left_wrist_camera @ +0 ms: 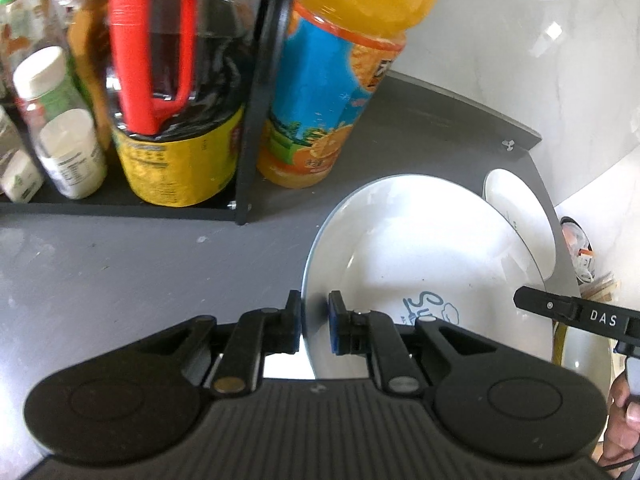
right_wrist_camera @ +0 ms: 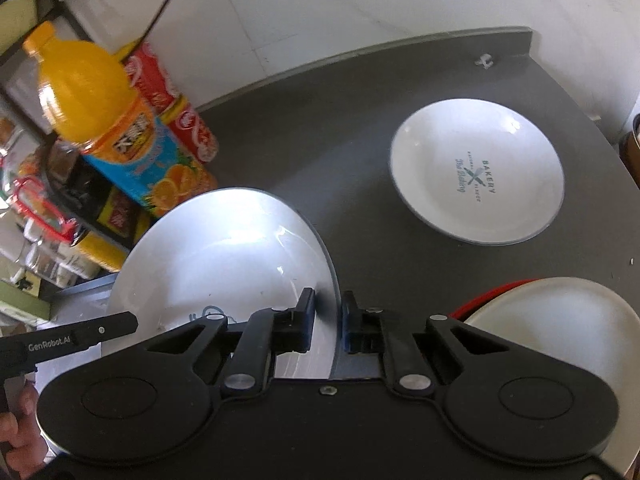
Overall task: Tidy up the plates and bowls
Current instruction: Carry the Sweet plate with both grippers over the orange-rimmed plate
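Both tools are pinching the same large white plate [left_wrist_camera: 420, 248]; left tool [left_wrist_camera: 314, 326] straddling its rim at lower centre of the left wrist view, right tool [right_wrist_camera: 328, 326] straddling the opposite rim at lower centre of the right wrist view; pads look closed onto the rim on both sides, though a small gap is showing at each outer pad. Plate is sitting tilted over the grey desk [left_wrist_camera: 120, 260], between the orange juice bottle [left_wrist_camera: 320, 100] and the second plate [right_wrist_camera: 476, 172] printed BAKERY at upper right of the right view. Judging the step as carrying or repositioning this plate; next move is probably calling for stacking it onto the BAKERY plate, keeping both grips level so it is not slipping. A white bowl [right_wrist_camera: 568, 332] with a red edge beneath is lying at lower right, cut off by the tool body. Print on the held plate is mostly hidden; shelf bottles at upper left are blurred; whether the plate is touching the desk, cannot tell.
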Demonstrator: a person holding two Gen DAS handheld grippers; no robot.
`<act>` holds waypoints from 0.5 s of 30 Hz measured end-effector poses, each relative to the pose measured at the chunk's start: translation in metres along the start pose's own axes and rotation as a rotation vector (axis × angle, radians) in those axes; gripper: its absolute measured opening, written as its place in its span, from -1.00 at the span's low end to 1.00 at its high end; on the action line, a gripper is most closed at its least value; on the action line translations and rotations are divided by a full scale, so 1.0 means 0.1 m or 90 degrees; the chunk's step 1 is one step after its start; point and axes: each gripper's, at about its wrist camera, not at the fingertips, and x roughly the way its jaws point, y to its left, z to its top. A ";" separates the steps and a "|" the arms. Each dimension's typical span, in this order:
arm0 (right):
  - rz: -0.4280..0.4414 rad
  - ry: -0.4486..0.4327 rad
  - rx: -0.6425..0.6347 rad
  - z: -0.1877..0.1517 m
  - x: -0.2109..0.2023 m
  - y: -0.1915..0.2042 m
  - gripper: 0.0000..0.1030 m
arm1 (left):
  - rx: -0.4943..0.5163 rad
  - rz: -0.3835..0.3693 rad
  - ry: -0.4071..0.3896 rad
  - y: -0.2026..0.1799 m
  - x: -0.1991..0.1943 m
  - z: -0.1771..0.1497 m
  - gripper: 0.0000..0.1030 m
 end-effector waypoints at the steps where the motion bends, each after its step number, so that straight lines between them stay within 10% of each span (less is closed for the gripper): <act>1: 0.005 -0.001 -0.003 -0.01 -0.01 0.02 -0.75 | -0.004 0.002 -0.003 0.02 -0.03 -0.01 -0.77; 15: 0.076 0.044 -0.063 -0.19 0.03 0.34 -0.76 | -0.069 0.058 -0.004 0.37 -0.24 -0.31 -0.75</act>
